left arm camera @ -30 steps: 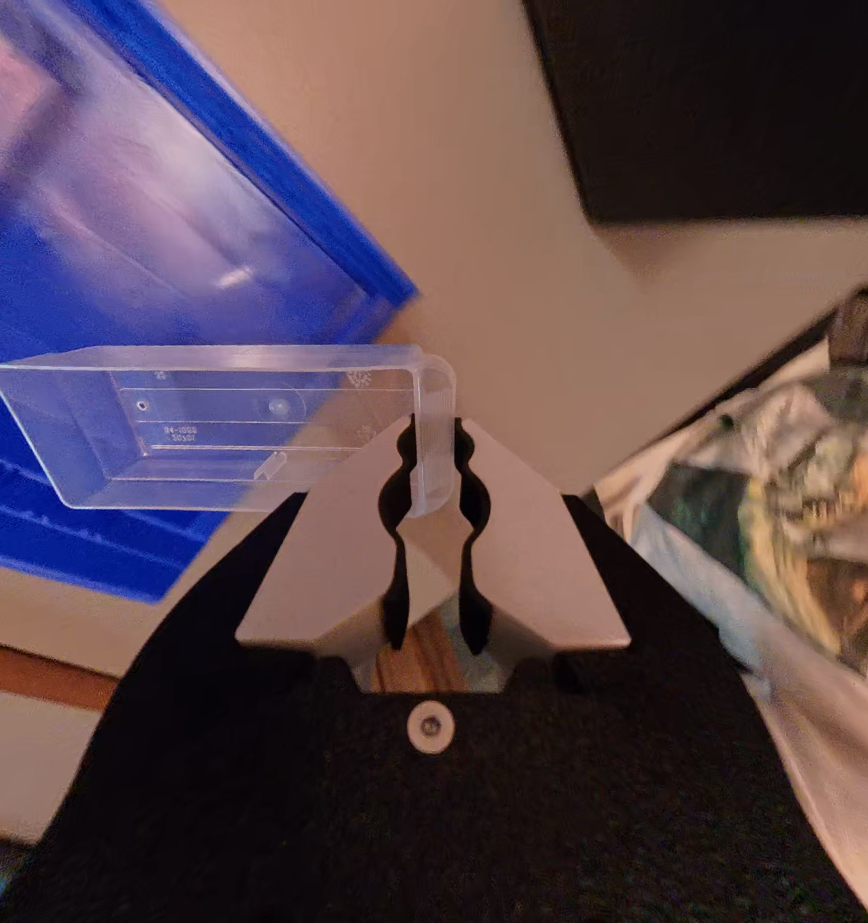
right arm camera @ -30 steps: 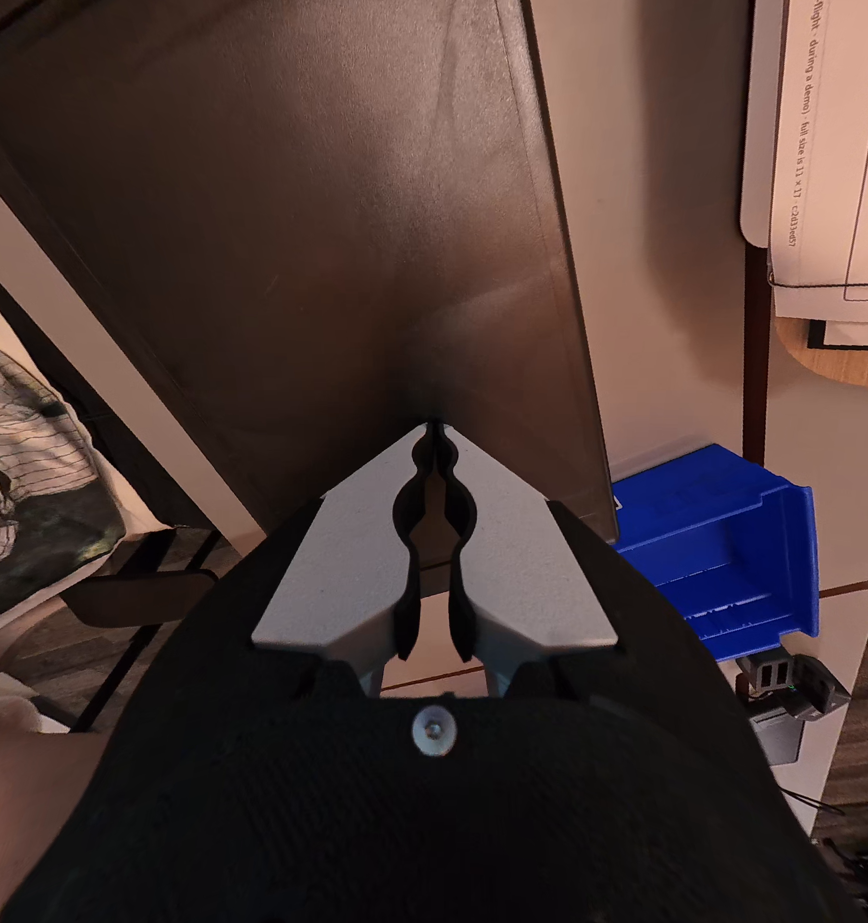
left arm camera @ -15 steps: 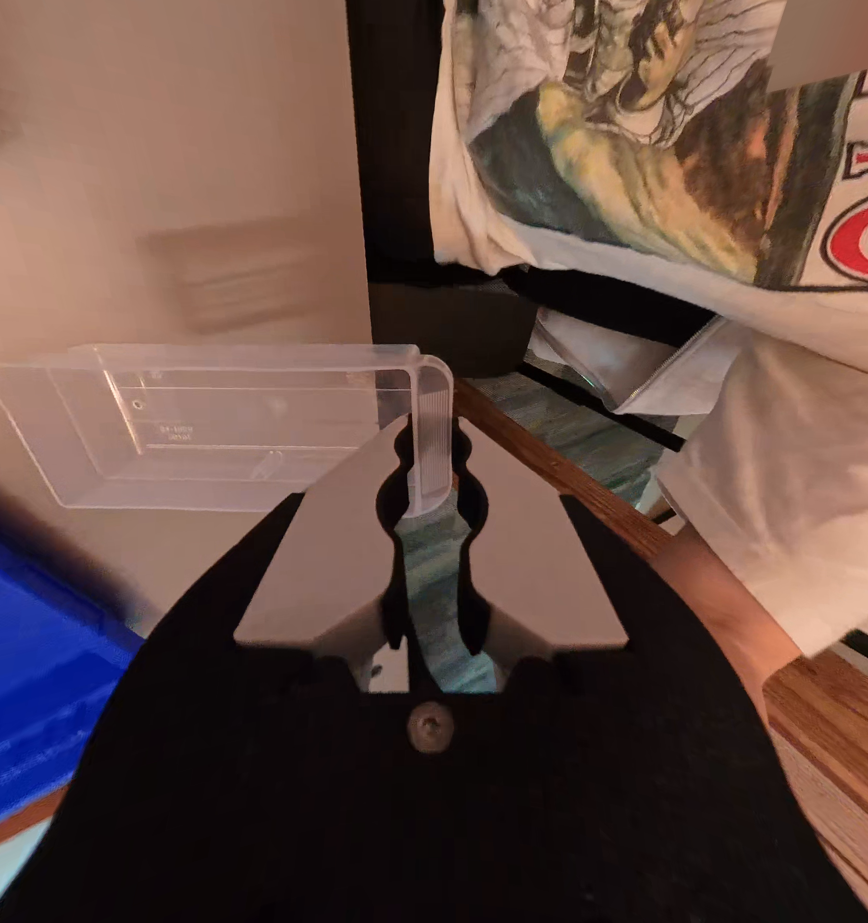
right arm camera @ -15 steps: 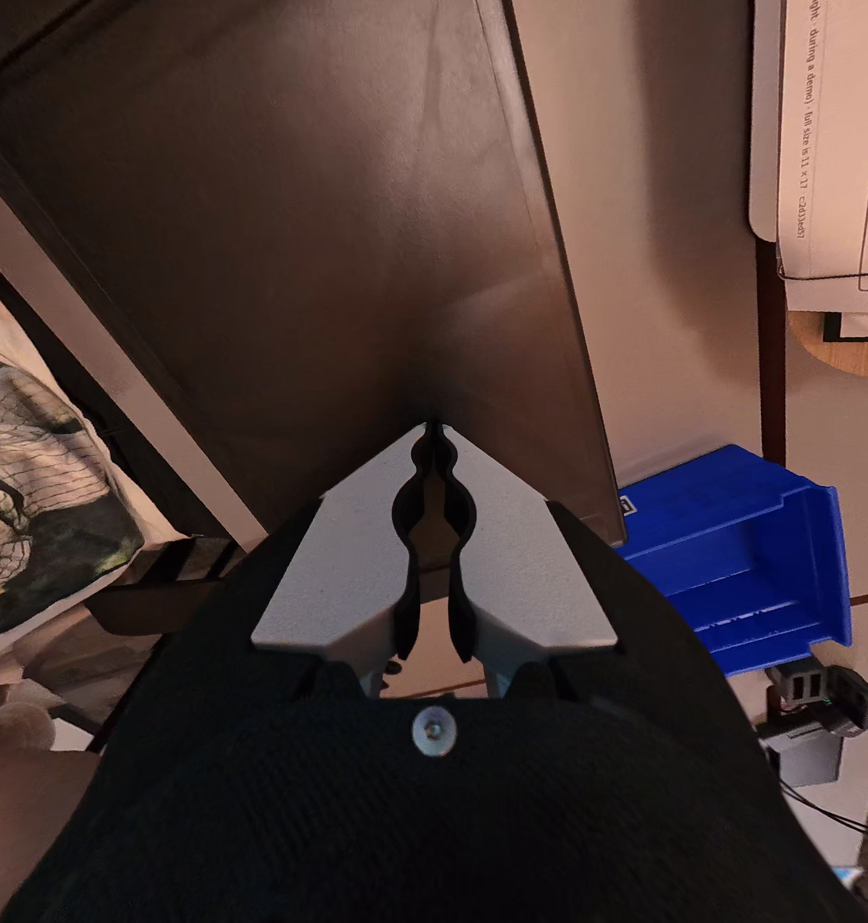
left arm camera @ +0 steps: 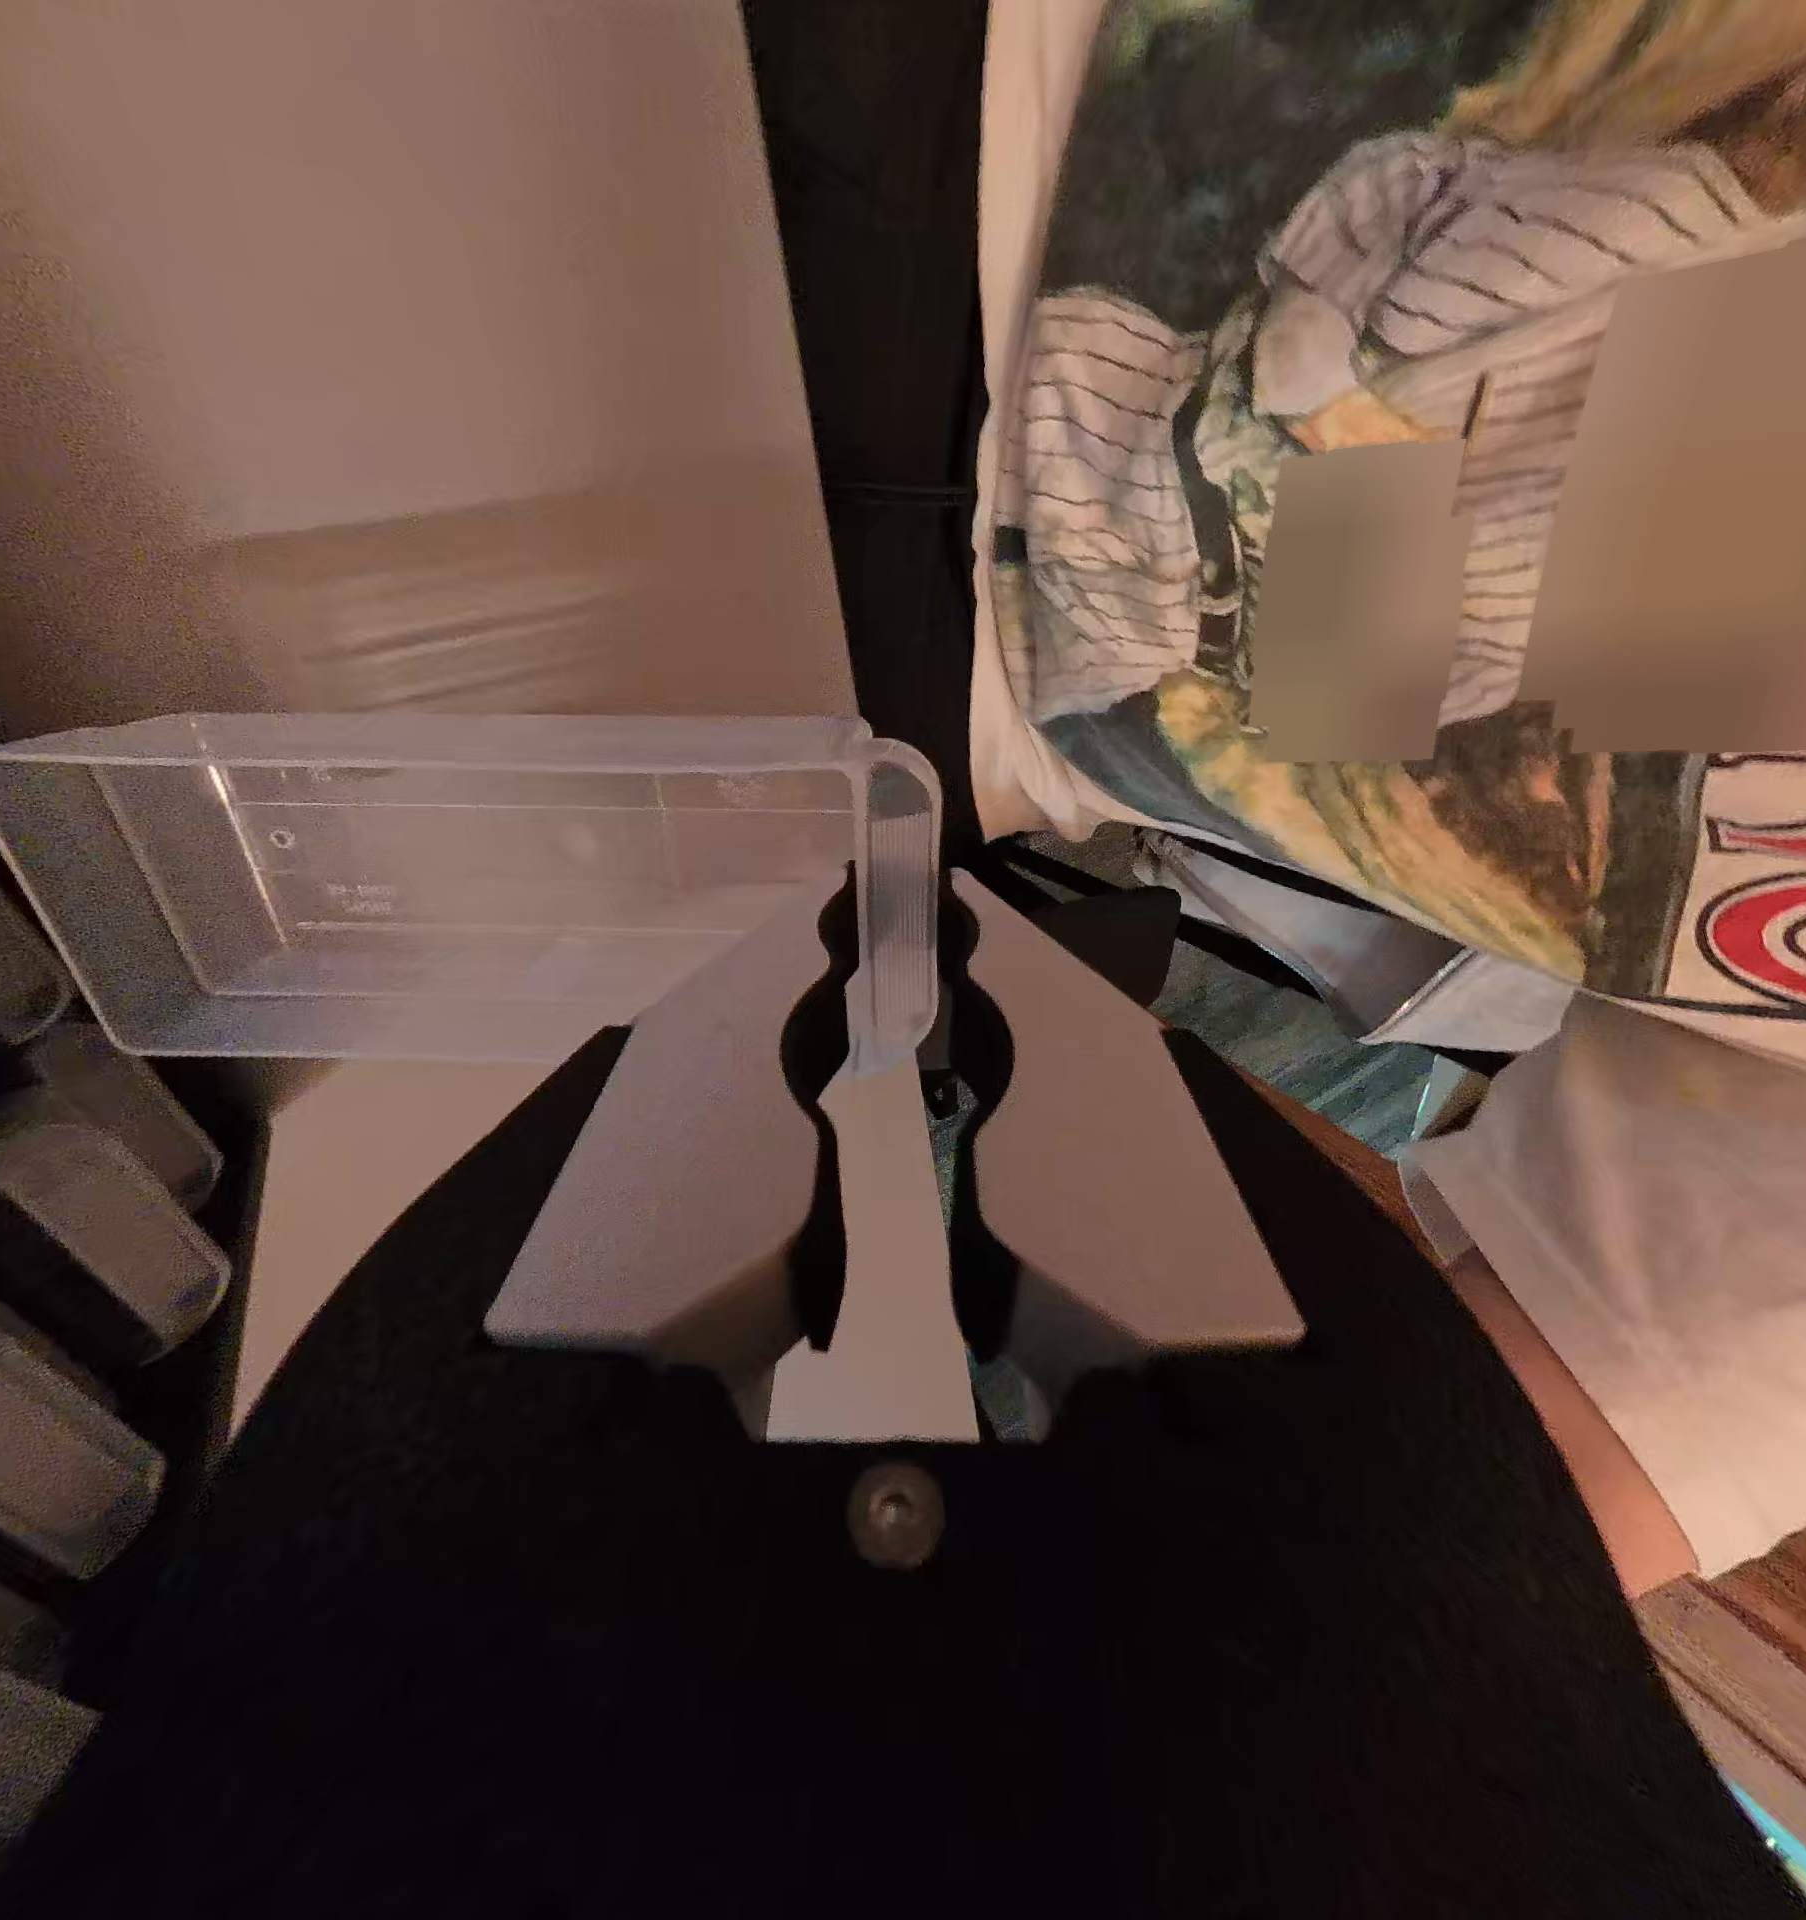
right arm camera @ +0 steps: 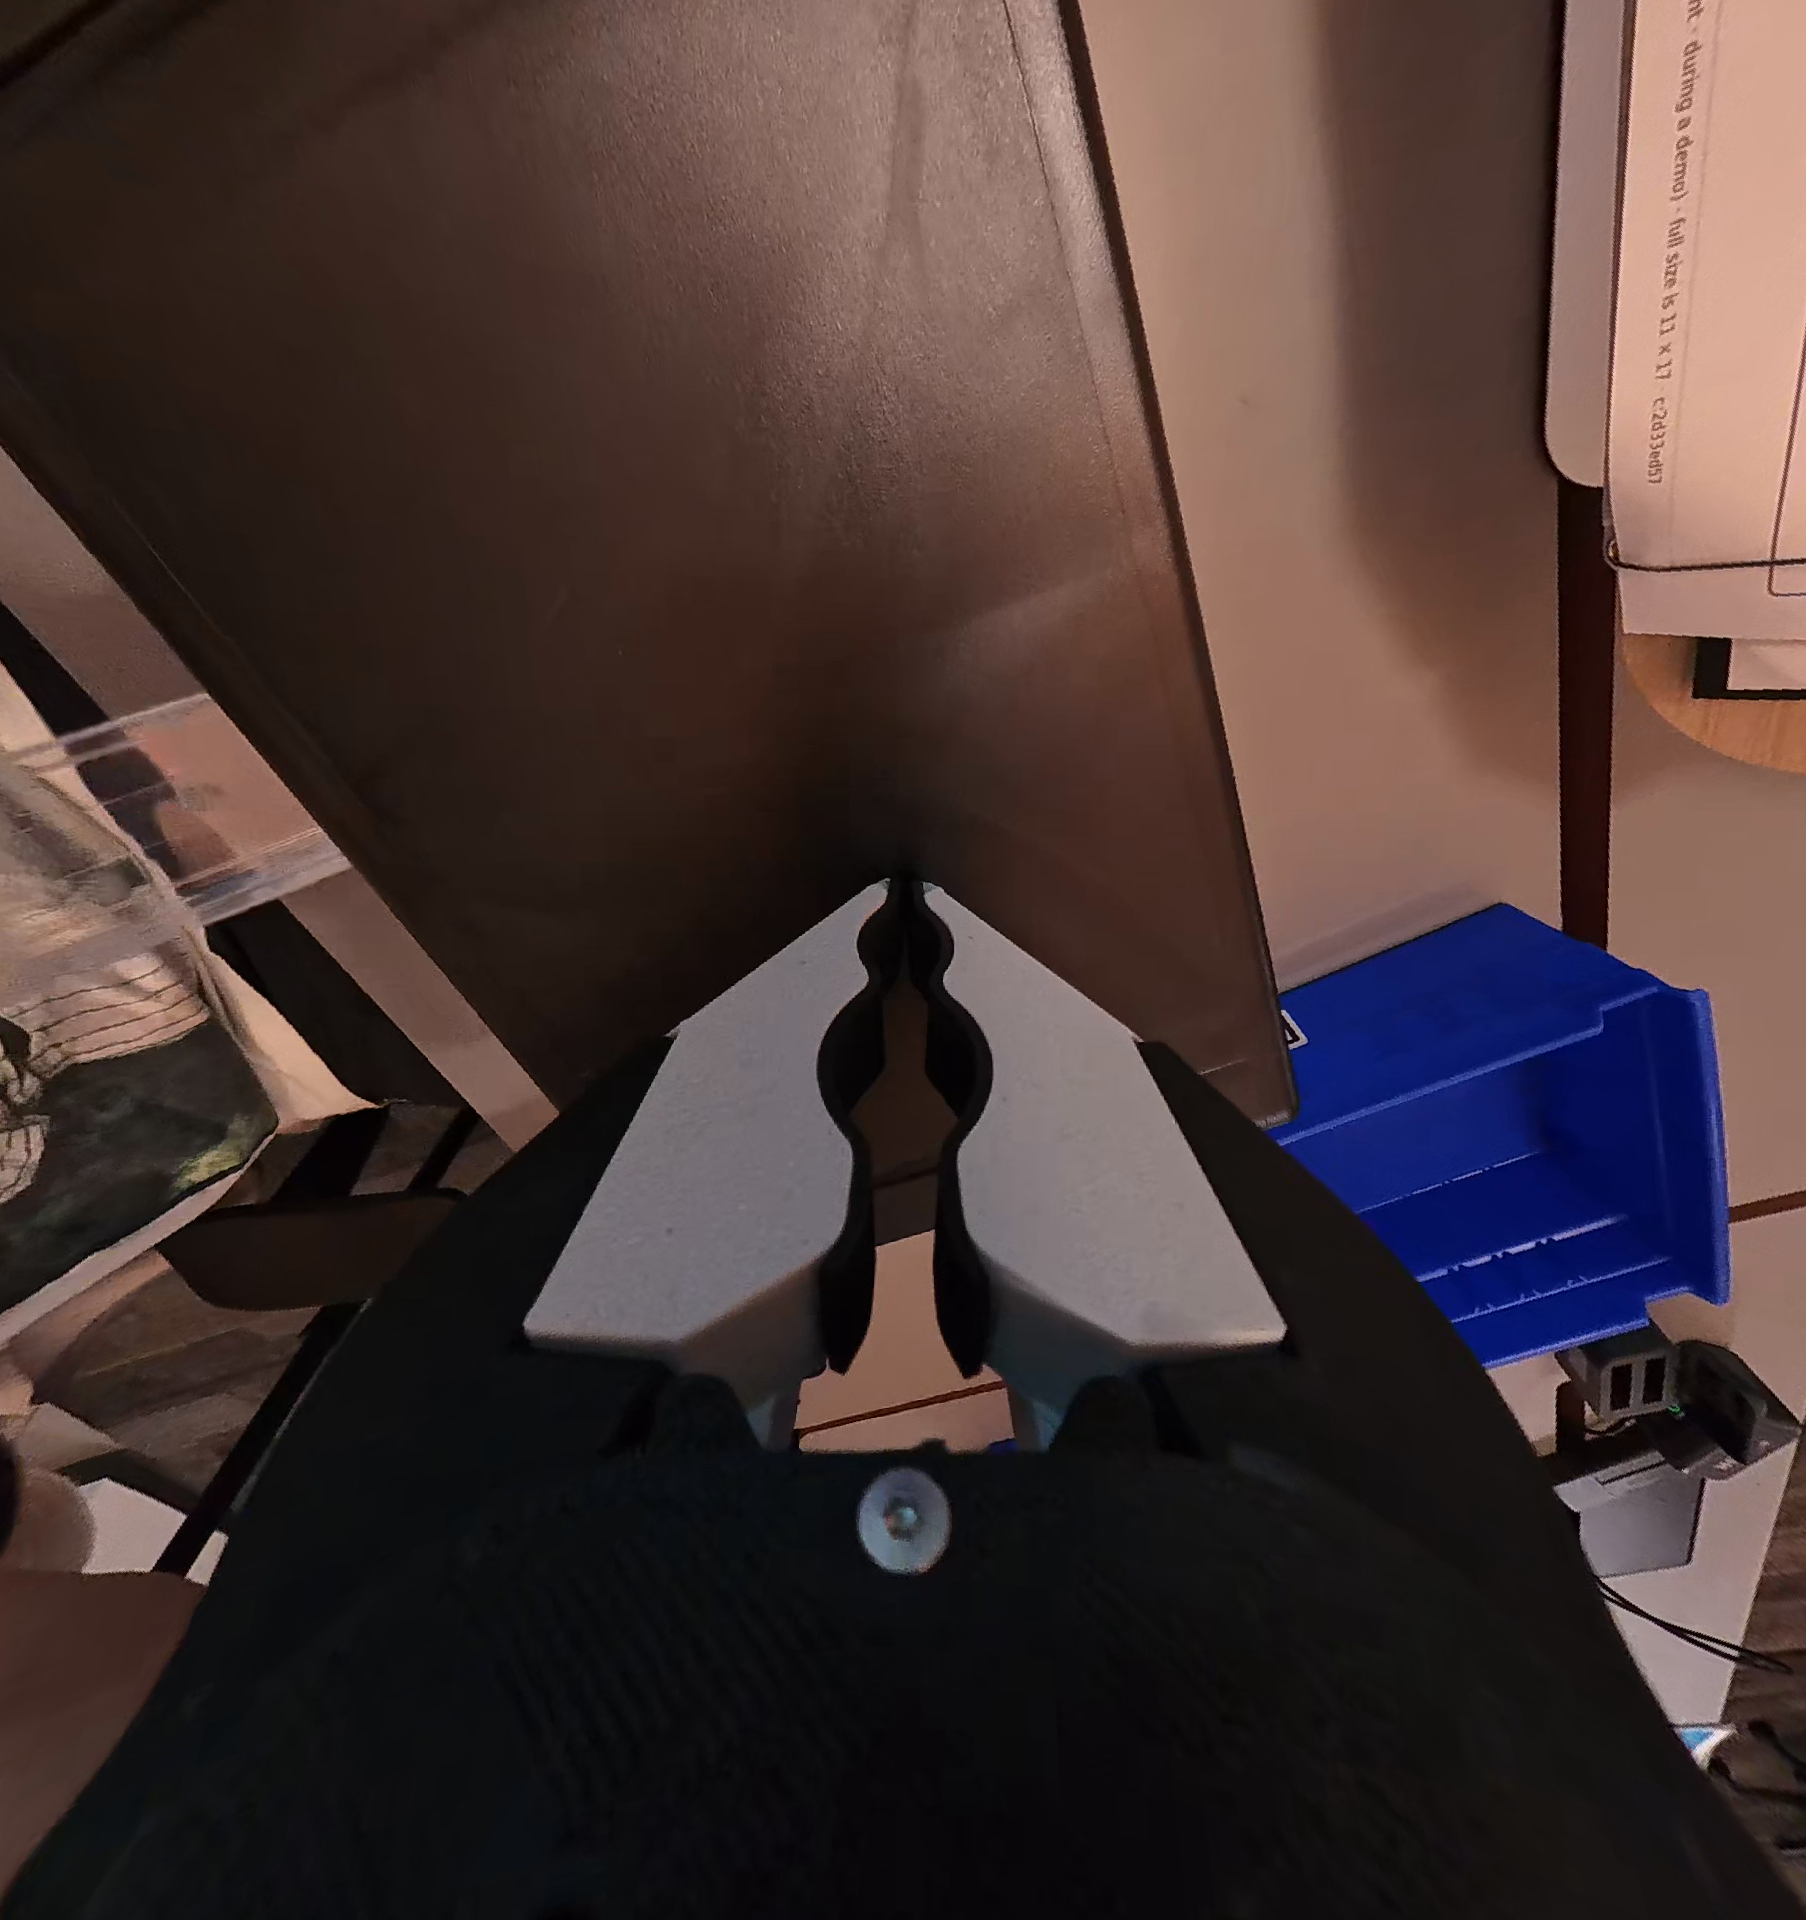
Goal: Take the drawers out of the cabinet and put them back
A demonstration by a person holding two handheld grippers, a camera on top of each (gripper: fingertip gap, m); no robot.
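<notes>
The dark cabinet (right arm camera: pixel 608 499) fills the view ahead of the right gripper (right arm camera: pixel 904 889), whose jaws are pressed together against its top panel, nothing between them.

Risk: the clear drawer (left arm camera: pixel 411 883) is clamped only by its front lip in the left gripper (left arm camera: pixel 899 935); it juts out left and could twist or slip.

The drawer fronts (left arm camera: pixel 78 1236) lower left are likely to be clipped. A blue bin (right arm camera: pixel 1522 1132) sits to the right.

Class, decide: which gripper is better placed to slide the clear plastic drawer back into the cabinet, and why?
Left. The left gripper already clamps the clear plastic drawer by its handle. The right gripper is shut against the dark cabinet top, likely steadying it.
</notes>
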